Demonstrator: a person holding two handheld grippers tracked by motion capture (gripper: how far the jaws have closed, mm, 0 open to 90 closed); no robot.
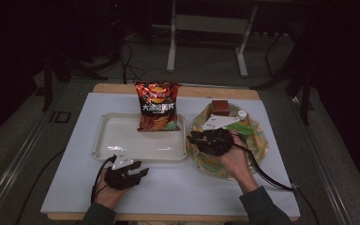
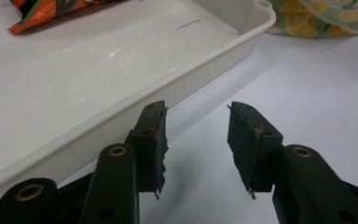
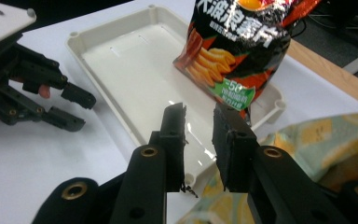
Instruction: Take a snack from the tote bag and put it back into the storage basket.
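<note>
The chip bag (image 1: 157,106) stands upright at the far edge of the white tray (image 1: 117,140), its lower end inside the tray and its printed face toward the person; in the right gripper view the bag (image 3: 240,51) rises just beyond the jaws, with a green patch low on its front. The right gripper (image 1: 192,137) hangs over the near-left rim of the yellow patterned basket (image 1: 258,140), pointing left toward the tray, and its 2 jaws stand a narrow gap apart with nothing between them — the right gripper view shows the tray's corner through that gap. The left gripper (image 1: 140,172) sits low over the white tabletop (image 1: 192,187) just in front of the tray's near wall, close to it but not touching as far as the frames tell; its jaws are spread wide and empty, and the left gripper view shows bare table between them with the ribbed tray wall (image 2: 186,84) running past the left jaw. In the basket, behind the right hand (image 1: 236,161), lie a brown box (image 1: 221,108), a white round cap (image 1: 242,113) and a green packet (image 1: 240,129). The 2 grippers are well apart, with the tray's near-right corner lying between them.
</note>
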